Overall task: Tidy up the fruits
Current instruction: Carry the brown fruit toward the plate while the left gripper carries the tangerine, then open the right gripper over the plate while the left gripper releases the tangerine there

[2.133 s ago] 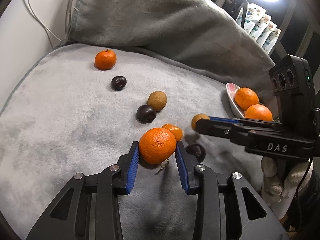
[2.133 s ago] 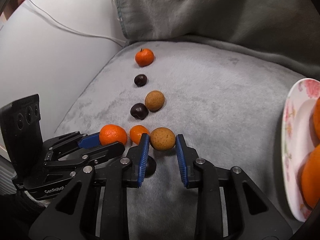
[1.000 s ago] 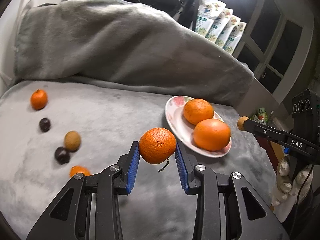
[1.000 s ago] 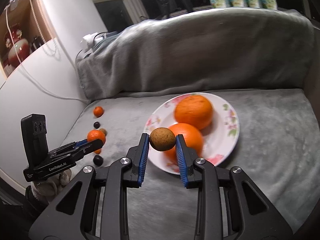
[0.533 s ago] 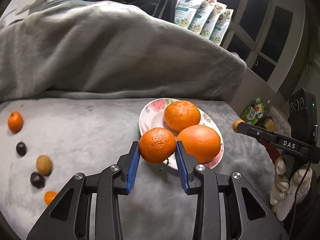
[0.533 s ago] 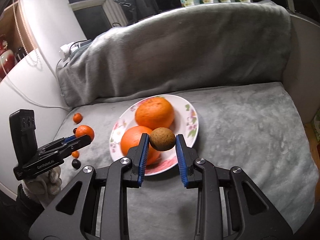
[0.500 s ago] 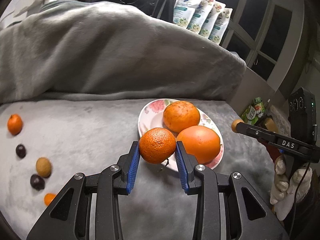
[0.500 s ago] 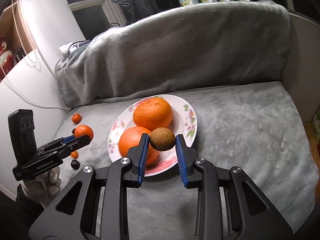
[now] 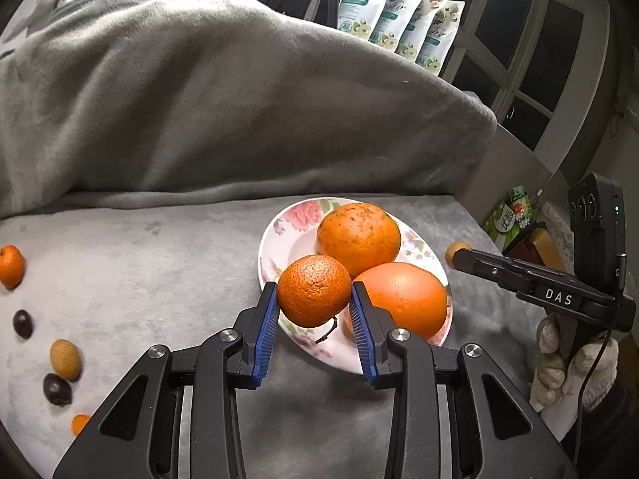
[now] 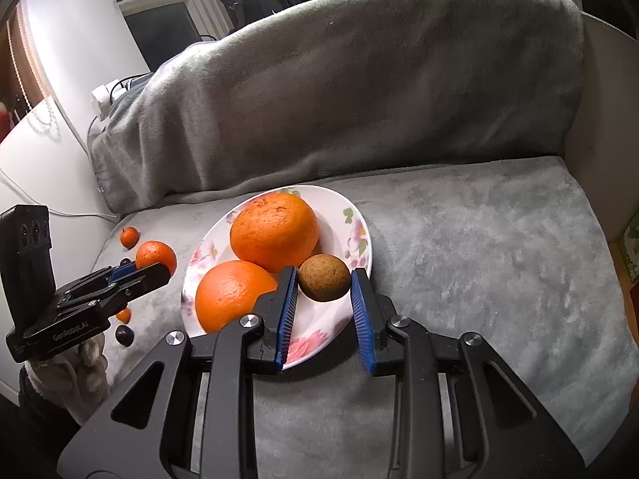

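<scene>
My left gripper [image 9: 314, 299] is shut on a mandarin [image 9: 314, 290] and holds it over the near left rim of the floral plate [image 9: 279, 239]. Two large oranges [image 9: 358, 238] [image 9: 399, 299] lie on the plate. My right gripper [image 10: 324, 284] is shut on a brown kiwi-like fruit [image 10: 324, 277] and holds it over the plate's [image 10: 355, 223] right part, beside the oranges [image 10: 274, 231]. In the right wrist view the left gripper [image 10: 151, 267] with its mandarin [image 10: 155, 255] is at the plate's left side.
Loose fruit lies on the grey blanket [image 9: 139, 271] at the left: a small mandarin [image 9: 10, 266], two dark plums [image 9: 22, 324] [image 9: 58, 389], a brown fruit [image 9: 66, 355], an orange piece [image 9: 80, 424]. The blanket-covered backrest [image 9: 199, 99] rises behind. The sofa edge [image 10: 599, 239] is to the right.
Both grippers have carried their fruit from the loose pile on the left to the plate and moved in closer over it. Both stay shut on their fruit.
</scene>
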Demonstrator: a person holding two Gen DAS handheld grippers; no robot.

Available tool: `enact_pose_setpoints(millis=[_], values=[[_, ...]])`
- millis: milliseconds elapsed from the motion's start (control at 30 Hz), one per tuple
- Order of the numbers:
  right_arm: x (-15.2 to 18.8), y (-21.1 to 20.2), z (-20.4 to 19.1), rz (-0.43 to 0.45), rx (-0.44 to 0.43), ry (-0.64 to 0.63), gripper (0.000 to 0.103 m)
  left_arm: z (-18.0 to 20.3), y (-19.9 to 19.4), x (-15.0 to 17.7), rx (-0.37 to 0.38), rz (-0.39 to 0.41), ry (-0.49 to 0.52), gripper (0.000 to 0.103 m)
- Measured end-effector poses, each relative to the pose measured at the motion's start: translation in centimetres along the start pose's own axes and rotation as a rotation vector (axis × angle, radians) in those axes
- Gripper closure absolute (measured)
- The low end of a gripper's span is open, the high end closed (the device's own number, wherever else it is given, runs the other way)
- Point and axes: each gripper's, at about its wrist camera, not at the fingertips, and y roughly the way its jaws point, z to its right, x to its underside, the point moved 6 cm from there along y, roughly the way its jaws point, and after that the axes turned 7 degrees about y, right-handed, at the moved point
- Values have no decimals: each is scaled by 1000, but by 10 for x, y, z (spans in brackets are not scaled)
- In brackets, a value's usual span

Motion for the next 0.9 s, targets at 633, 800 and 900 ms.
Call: enact_pose_setpoints(millis=[633, 800, 900], values=[[-2, 3, -5, 3, 3, -11, 62, 3, 4, -2, 18, -5, 1, 62], [-6, -4, -5, 36, 10, -6, 35, 5, -2, -5, 12, 14, 11, 43], [-8, -7, -4, 49, 16, 1, 22, 6, -4, -6, 5, 24, 15, 35]])
